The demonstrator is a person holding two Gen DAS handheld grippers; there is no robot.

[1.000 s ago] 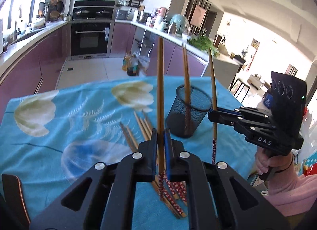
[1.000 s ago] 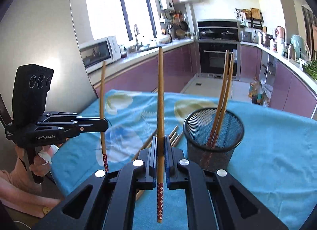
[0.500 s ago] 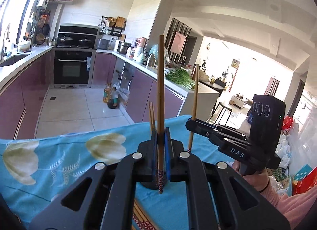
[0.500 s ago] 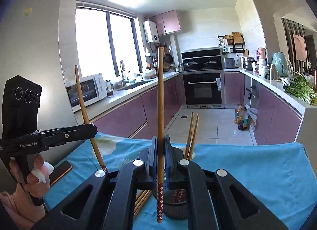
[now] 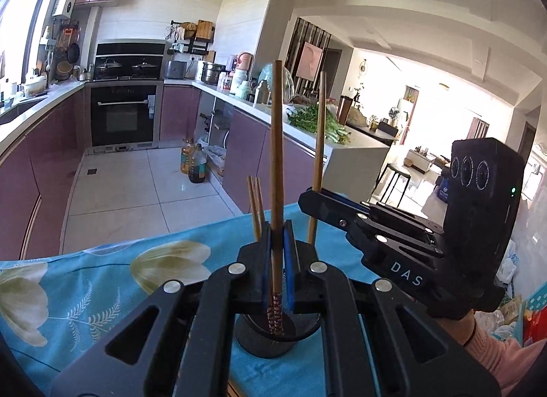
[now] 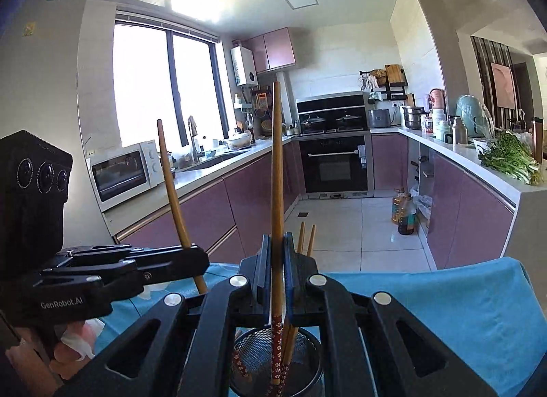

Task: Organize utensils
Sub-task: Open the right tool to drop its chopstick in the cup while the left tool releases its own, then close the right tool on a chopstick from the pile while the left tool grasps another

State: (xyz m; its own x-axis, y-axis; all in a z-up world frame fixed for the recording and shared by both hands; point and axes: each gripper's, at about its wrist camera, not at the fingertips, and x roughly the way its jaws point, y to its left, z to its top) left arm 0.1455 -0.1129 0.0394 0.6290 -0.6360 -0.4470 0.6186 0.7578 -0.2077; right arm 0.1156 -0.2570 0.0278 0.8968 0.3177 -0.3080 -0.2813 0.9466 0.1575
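Two chopsticks are held upright over the mesh cup [image 6: 277, 363]; the left chopstick [image 5: 276, 164] is pinched by the left gripper [image 5: 277, 253], its patterned end at the cup's mouth; the right chopstick [image 6: 277, 192] is pinched by the right gripper [image 6: 276, 260], its end inside the cup beside two stored chopsticks [image 6: 306, 236]; the cup stands on a blue cloth [image 6: 461, 311].

My jaws each clamp one upright wooden chopstick [image 5: 276, 164], patterned end down above the black mesh holder [image 6: 253, 356], which holds two more.
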